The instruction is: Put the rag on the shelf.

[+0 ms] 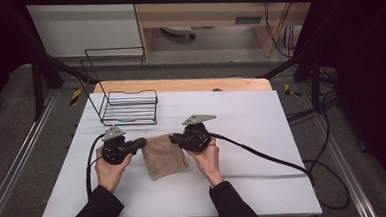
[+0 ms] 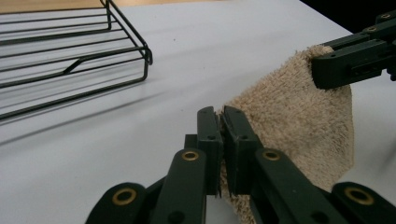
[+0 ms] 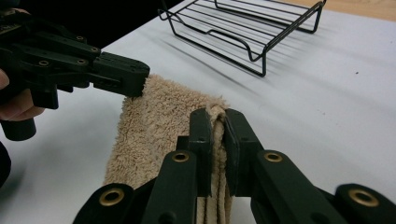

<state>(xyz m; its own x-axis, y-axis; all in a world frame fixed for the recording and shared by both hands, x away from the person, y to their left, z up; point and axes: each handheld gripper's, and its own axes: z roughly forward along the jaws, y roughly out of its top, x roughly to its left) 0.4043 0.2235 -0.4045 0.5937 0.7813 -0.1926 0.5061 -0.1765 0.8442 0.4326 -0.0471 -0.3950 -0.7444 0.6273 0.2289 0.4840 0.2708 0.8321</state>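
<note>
At the far left of the white table (image 1: 251, 120) stands a black wire rack (image 1: 130, 108) with a tall wire back, sitting near the table's rear edge, where a strip of pale wood shows beyond the white top. Its low basket part lies open to the front, and nothing rests in it.

In front of the rack and a little to its right, the person's left hand (image 1: 109, 168) holds the left gripper (image 1: 141, 142), a black two-jaw tool with a grey three-cornered plate on top and a black cable looping down beside the wrist. Its jaws are pinched tight on the left upper corner of a small beige terry-cloth towel (image 1: 164, 156). In the left gripper view the towel's edge is squeezed between the two black pads, and the cloth hangs away from them, lifted at that corner.

The towel spans the gap between the two tools, its top edge held up and its lower part draping down toward the table in front of the person.

To the right, the right hand (image 1: 207, 158) holds the right gripper (image 1: 172, 137), the same sort of tool, its cable trailing off across the table to the right. Its jaws are likewise clamped narrow on the towel's right upper corner; the right gripper view shows folded layers of cloth caught between the pads.
</note>
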